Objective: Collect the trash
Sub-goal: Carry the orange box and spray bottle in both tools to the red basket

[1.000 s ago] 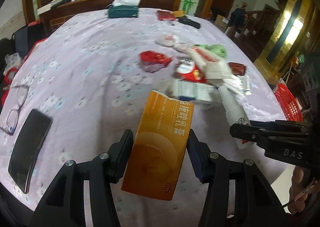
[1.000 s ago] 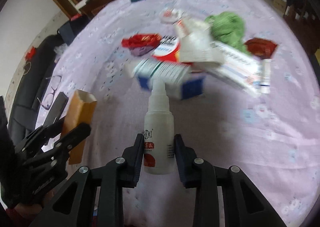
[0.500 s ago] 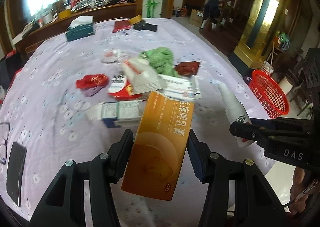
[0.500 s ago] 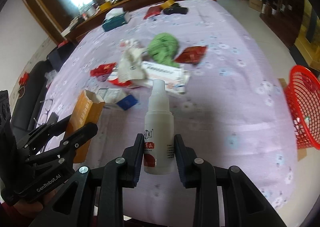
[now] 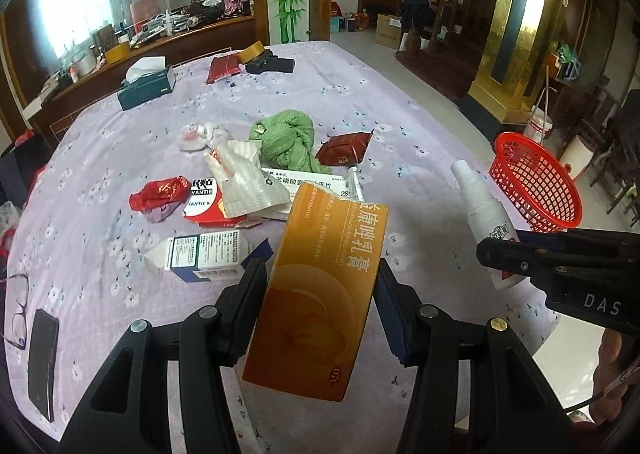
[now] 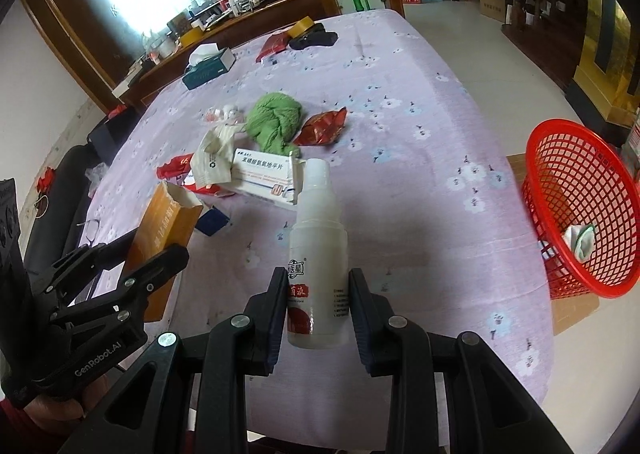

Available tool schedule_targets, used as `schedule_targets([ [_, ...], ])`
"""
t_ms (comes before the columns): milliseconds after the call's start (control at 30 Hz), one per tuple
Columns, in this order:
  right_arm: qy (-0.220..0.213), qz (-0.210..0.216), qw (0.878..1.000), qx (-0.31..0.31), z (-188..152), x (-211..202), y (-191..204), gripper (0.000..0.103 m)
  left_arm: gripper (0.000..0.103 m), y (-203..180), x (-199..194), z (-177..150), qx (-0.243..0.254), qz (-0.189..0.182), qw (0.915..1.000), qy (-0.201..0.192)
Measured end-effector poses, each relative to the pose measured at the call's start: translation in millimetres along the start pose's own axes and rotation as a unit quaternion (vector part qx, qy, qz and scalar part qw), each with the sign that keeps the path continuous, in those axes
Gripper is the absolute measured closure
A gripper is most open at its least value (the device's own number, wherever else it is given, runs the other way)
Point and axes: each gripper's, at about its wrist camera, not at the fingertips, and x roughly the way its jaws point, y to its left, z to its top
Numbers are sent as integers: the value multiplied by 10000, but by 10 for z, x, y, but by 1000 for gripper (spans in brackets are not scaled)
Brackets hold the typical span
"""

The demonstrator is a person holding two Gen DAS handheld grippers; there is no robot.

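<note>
My left gripper [image 5: 320, 286] is shut on an open orange carton [image 5: 316, 294], held above the near edge of the lilac table; the same carton [image 6: 168, 230] shows at the left of the right wrist view. My right gripper [image 6: 316, 294] is shut on a white spray bottle [image 6: 318, 254] with a red label, nozzle pointing away; the bottle [image 5: 480, 214] also appears right of the carton. A red mesh basket [image 6: 580, 214] stands off the table's right side, with a white scrap inside. More litter lies mid-table: a red wrapper [image 5: 160, 192], white boxes [image 5: 200, 254], a dark red packet [image 5: 344, 144].
A green cloth [image 5: 288, 138] lies among the litter. A tissue box [image 5: 146, 88], a black item [image 5: 270, 64] and a tape roll sit at the far end. A phone [image 5: 42, 354] and glasses [image 5: 16, 310] rest at the near left. A person stands by the far stairs.
Both grippers have swung to the right along the table with their loads, and the red basket has come into view. Neither grip has altered.
</note>
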Motion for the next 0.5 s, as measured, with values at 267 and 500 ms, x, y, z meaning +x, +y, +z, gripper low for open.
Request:
schedule_targets([
  [267, -30, 95, 9999, -125, 20, -59, -80, 71, 51, -111, -6, 41, -23, 189, 9998, -6],
  [500, -16, 158, 9996, -220, 35, -93, -135, 71, 50, -162, 16, 49, -109, 325, 9994, 26],
])
